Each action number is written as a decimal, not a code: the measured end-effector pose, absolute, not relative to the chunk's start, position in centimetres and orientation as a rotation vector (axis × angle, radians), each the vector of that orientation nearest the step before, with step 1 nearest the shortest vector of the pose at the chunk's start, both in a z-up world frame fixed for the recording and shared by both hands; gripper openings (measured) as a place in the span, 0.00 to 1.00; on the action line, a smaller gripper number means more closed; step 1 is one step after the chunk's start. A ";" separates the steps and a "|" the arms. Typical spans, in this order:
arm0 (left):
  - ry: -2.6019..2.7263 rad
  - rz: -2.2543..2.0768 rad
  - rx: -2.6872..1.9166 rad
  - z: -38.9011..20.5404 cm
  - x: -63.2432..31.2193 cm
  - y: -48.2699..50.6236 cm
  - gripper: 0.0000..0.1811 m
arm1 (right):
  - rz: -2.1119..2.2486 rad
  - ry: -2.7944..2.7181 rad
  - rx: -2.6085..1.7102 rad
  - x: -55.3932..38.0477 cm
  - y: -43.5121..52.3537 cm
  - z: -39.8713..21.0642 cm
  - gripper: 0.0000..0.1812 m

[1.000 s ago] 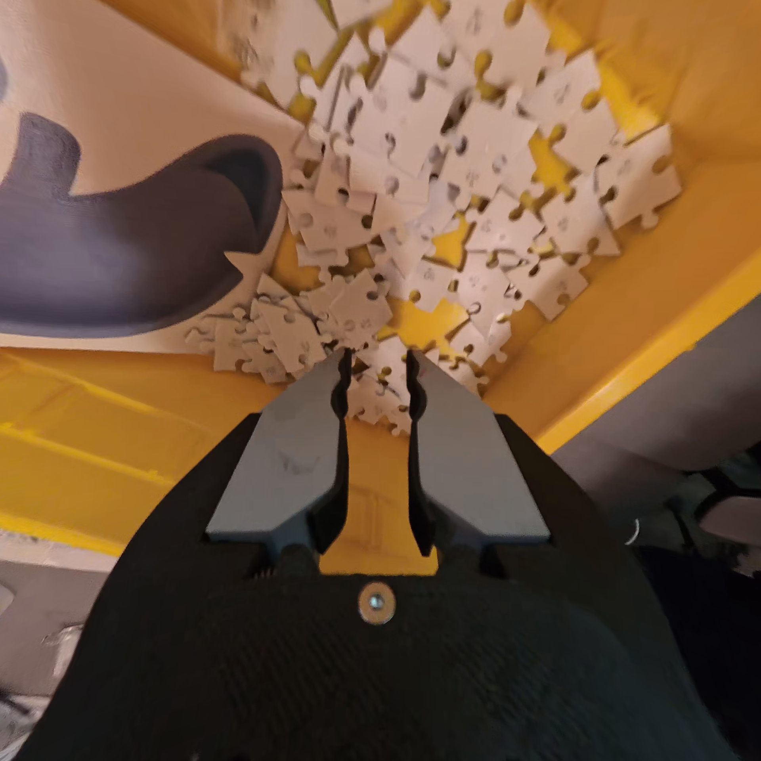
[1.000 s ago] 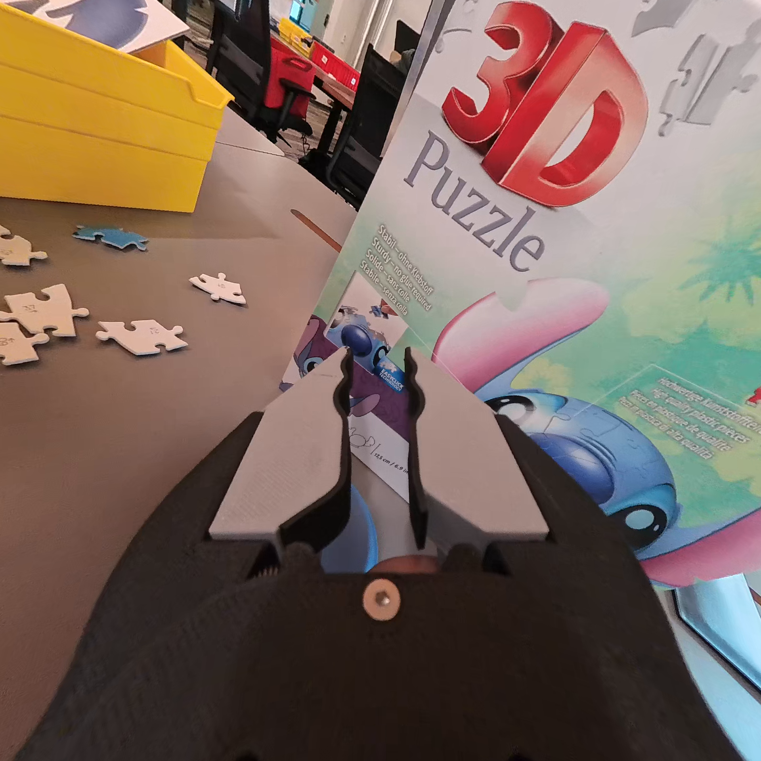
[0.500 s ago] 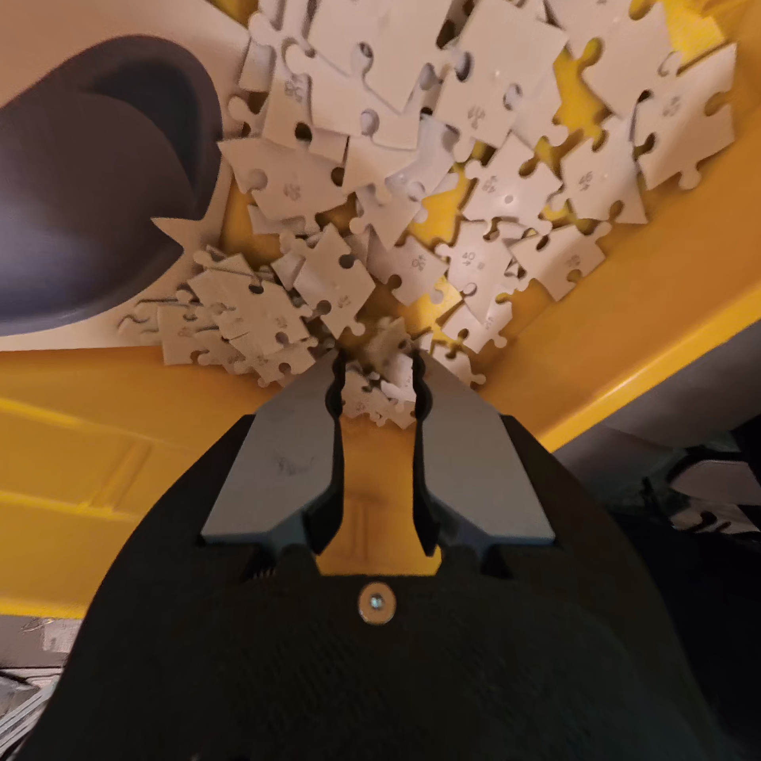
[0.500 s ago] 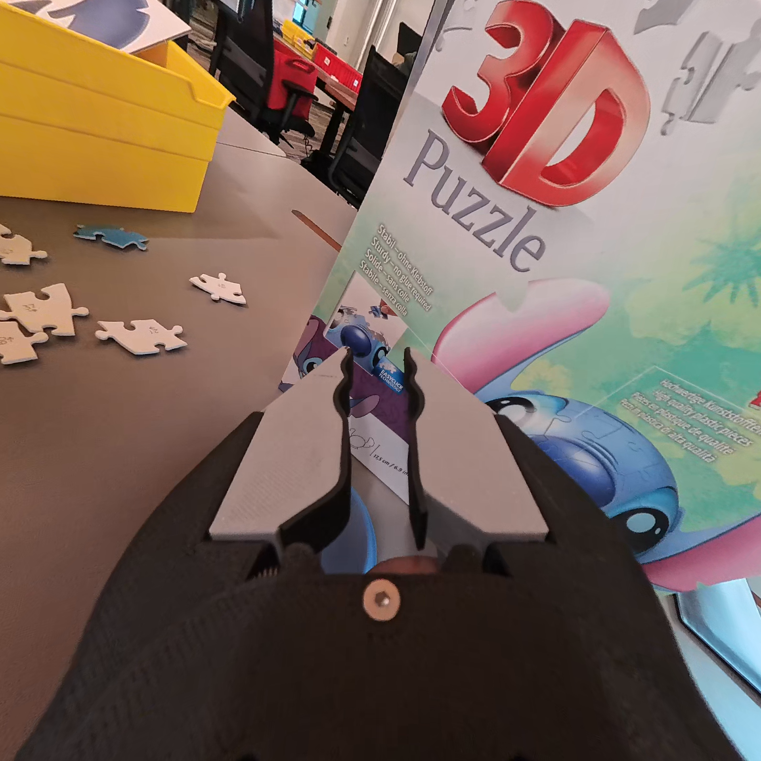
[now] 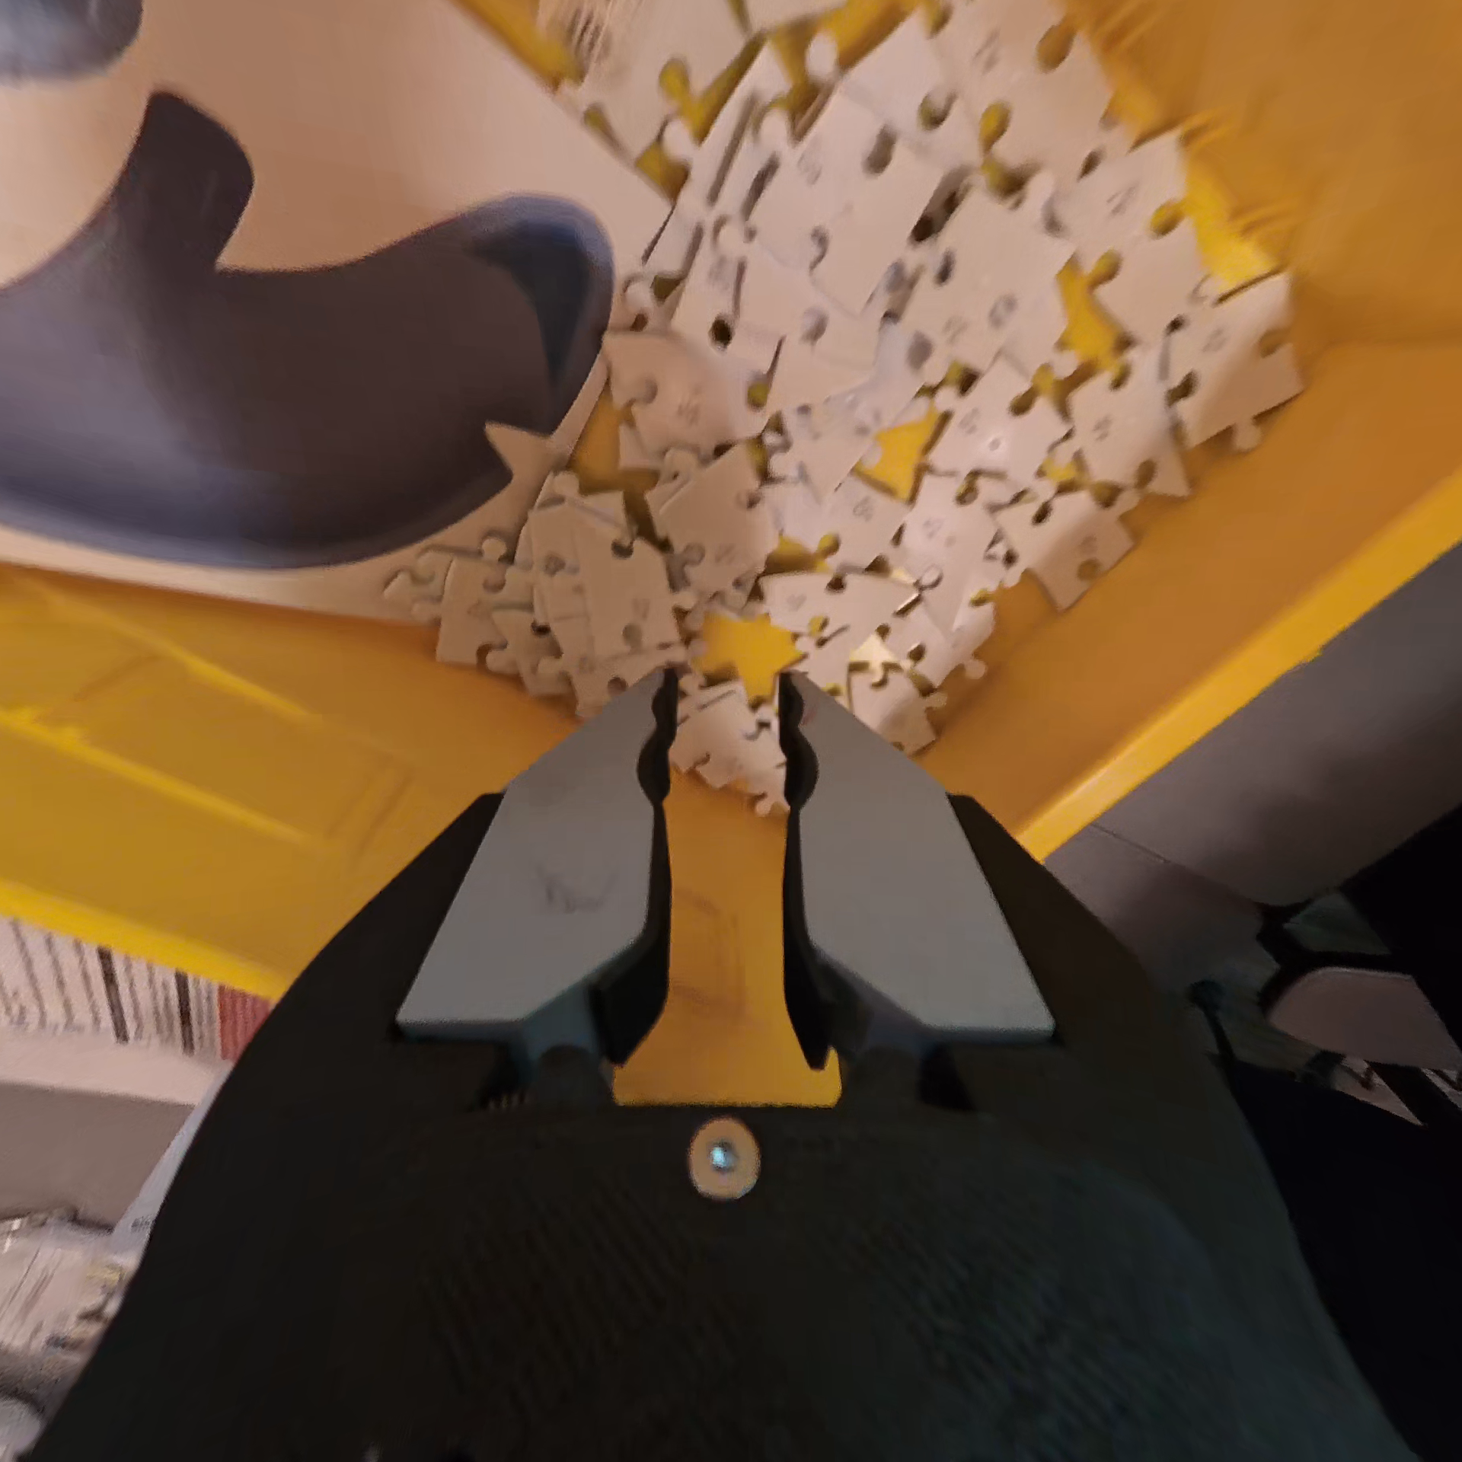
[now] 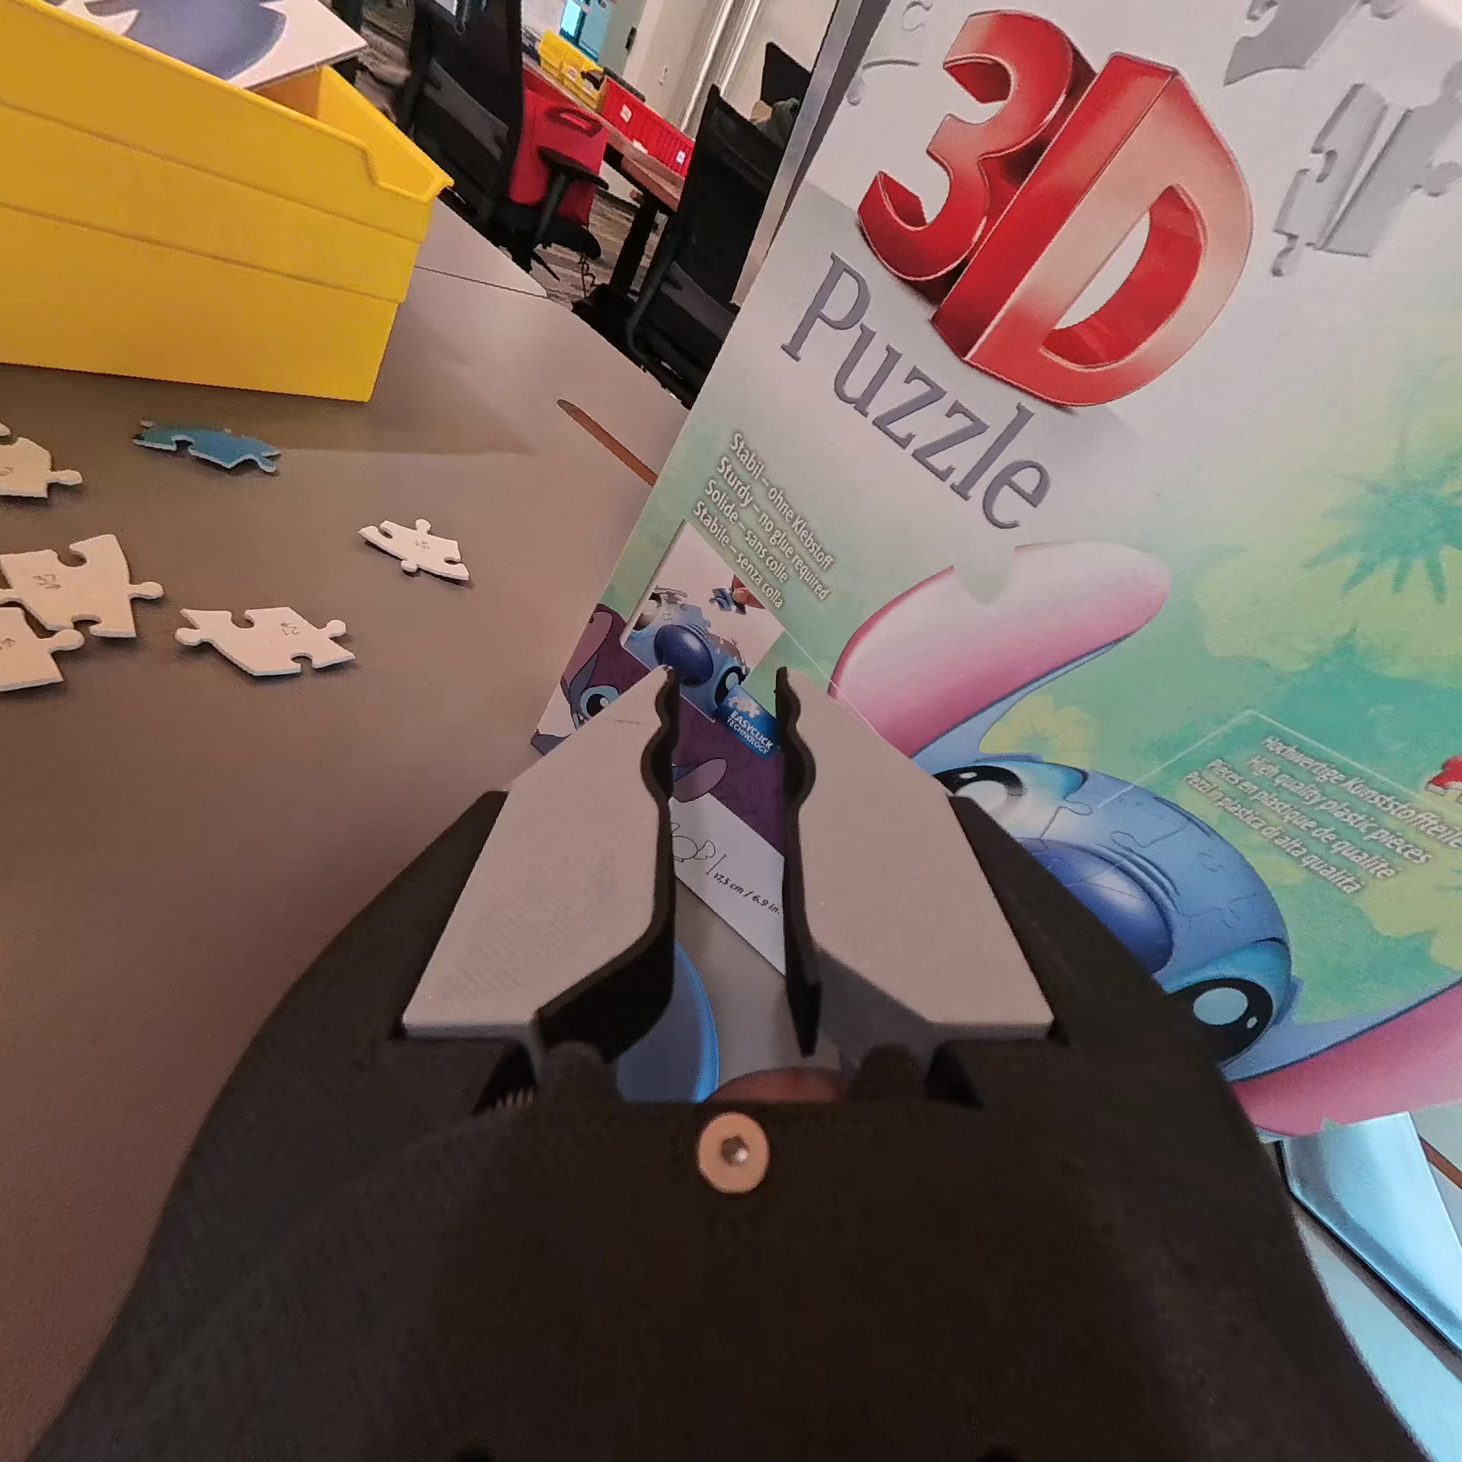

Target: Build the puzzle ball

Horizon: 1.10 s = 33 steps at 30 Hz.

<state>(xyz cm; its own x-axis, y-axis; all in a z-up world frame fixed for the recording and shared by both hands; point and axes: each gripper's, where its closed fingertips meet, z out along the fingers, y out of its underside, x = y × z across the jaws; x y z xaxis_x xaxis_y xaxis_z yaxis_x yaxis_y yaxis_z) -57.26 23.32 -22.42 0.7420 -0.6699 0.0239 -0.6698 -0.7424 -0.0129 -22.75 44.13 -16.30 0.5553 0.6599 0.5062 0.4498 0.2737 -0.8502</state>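
Left gripper [image 5: 724, 692], jaws narrowly parted and empty, hovers mid-frame over white puzzle pieces [image 5: 910, 380] heaped in the yellow bin [image 5: 237, 751], probably choosing one, while the right gripper [image 6: 724, 684], likewise gapped, idles near the puzzle box [image 6: 1107, 514].

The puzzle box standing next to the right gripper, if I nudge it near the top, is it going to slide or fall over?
Probably tip. The puzzle box stands tall and leaning on the grey table, so a high push likely topples it. It looks like thin card, probably light. The open right gripper should push low.
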 end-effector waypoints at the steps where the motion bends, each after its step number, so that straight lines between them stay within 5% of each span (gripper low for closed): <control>1: 1.119 -0.017 -2.943 -22.5 -57.6 23.2 0.13 | 0.185 -1.056 -1.357 -22.8 44.1 -16.3 0.11; 14: 1.220 0.377 -2.968 -23.8 -58.8 22.3 0.26 | 0.187 -1.062 -1.352 -22.9 44.0 -16.3 0.11; 24: 1.097 0.323 -3.035 -23.2 -59.4 21.6 0.00 | 0.192 -1.071 -1.348 -23.0 43.8 -16.3 0.11; 33: 1.201 0.442 -3.089 -24.4 -60.0 20.9 0.00 | 0.171 -1.093 -1.310 -23.2 43.0 -16.1 0.11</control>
<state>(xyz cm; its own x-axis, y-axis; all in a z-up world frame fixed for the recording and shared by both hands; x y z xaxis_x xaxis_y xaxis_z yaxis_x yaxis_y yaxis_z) -60.04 20.88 -24.40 0.7102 -0.6833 -0.1696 -0.6303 -0.7244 0.2792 -23.23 43.04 -16.08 0.5238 0.6556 0.5439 0.4587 0.3210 -0.8286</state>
